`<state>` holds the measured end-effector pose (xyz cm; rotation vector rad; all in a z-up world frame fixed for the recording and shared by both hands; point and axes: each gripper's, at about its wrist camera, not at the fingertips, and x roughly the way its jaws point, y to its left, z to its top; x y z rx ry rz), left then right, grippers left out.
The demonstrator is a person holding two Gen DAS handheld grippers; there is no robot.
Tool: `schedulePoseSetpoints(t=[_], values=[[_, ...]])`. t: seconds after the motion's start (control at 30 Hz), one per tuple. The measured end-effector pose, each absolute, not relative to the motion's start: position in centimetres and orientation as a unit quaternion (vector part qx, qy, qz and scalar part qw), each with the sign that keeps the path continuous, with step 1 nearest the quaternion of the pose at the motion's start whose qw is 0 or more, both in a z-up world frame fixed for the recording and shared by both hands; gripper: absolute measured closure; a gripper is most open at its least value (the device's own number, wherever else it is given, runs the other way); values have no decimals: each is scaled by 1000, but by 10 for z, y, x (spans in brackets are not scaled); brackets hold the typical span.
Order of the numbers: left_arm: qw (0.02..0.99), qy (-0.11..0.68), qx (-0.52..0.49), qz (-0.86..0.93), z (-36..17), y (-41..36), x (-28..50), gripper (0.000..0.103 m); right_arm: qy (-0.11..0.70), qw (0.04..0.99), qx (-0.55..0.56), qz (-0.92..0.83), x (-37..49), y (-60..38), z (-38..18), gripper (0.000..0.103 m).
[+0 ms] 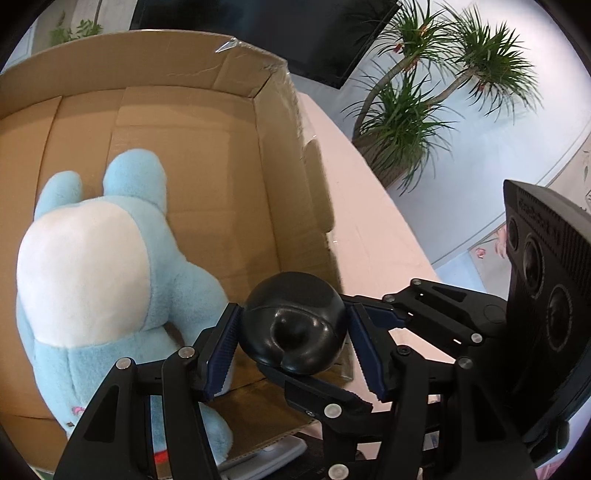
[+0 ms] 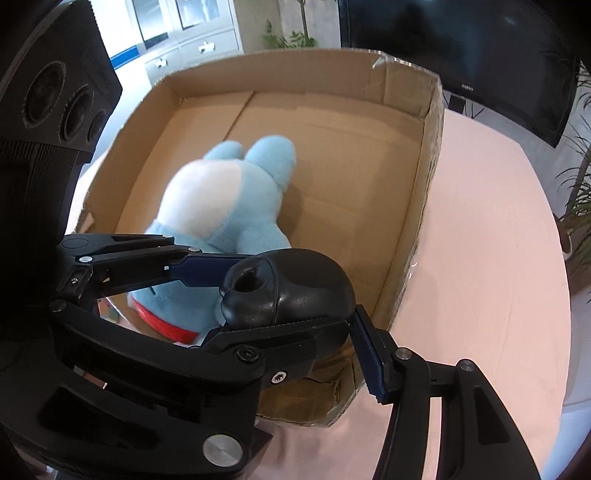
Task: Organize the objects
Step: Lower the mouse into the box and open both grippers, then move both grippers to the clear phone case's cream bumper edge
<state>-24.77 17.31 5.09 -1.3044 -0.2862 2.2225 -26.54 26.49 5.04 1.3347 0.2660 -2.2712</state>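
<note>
A rounded black rubbery object [image 1: 293,325] with a hollow in one end is held above the near right corner of an open cardboard box [image 1: 221,59]. My left gripper [image 1: 293,339] is shut on its sides. My right gripper [image 2: 288,291] also closes on the black object [image 2: 291,288] from the other direction. A light blue and white plush toy [image 1: 92,266] lies in the box on its left side, and shows in the right wrist view [image 2: 229,195] too.
The box [image 2: 428,206] stands on a pale pink table [image 2: 491,258]. A dark monitor [image 2: 461,48] stands behind the box. A potted palm [image 1: 424,92] stands beyond the table's right side. White cabinets [image 2: 195,33] are at the back left.
</note>
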Motion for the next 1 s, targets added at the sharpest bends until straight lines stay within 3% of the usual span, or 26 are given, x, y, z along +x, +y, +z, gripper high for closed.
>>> schedulePoseSetpoints(t=[0.23,0.3,0.33,0.43,0.57,0.67,0.8,1.0], values=[[261,-96,-472,837,62,157,-229,45,114,206,518,-823,-266,267,42,49],[252,-95,-455,849,73,141,-218,40,106,202,510,-830,-261,271,52,49],[244,-97,-444,856,80,128,-210,33,103,205,502,-834,-257,272,58,49],[215,-93,-416,878,94,88,-184,25,97,247,470,-842,-239,263,79,48],[124,-61,-420,897,94,39,-143,23,91,325,440,-832,-217,239,96,38],[64,-79,-437,894,74,-2,-112,23,110,387,421,-813,-194,210,103,34],[23,-174,-466,867,23,-46,-69,23,160,454,412,-773,-166,162,94,34],[-5,-215,-495,842,-33,-30,-35,27,247,449,439,-738,-142,118,57,34]])
